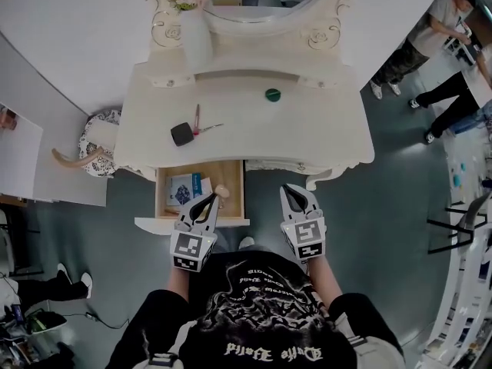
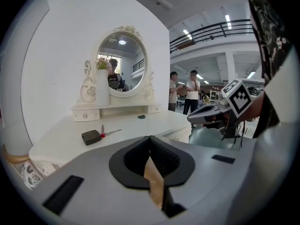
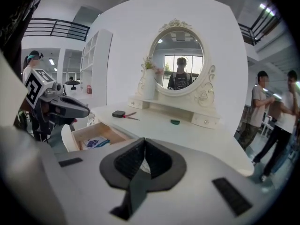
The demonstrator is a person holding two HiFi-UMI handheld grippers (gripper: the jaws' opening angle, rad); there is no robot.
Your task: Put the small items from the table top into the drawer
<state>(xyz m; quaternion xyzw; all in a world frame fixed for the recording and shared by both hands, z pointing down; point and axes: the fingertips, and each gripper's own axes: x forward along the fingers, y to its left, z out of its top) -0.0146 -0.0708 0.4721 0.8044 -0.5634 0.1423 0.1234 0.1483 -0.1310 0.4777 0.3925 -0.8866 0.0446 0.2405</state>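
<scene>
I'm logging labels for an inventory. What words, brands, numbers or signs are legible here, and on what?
Nothing reads clearly.
Black shirt: ornate white lettering, upside down, not legible.
Blue and white packet in the drawer: print too small.
Left gripper and right gripper: square marker patterns, no words.

Dressing table (image 1: 323, 133), black box (image 1: 181, 134), red tool (image 1: 200, 121), green disc (image 1: 273, 94)

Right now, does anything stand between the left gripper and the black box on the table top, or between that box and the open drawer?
Nothing visible does. Bare table top lies between the left gripper, over the open drawer, and the black box. The red-handled tool lies beside the box, on its far side.
</scene>
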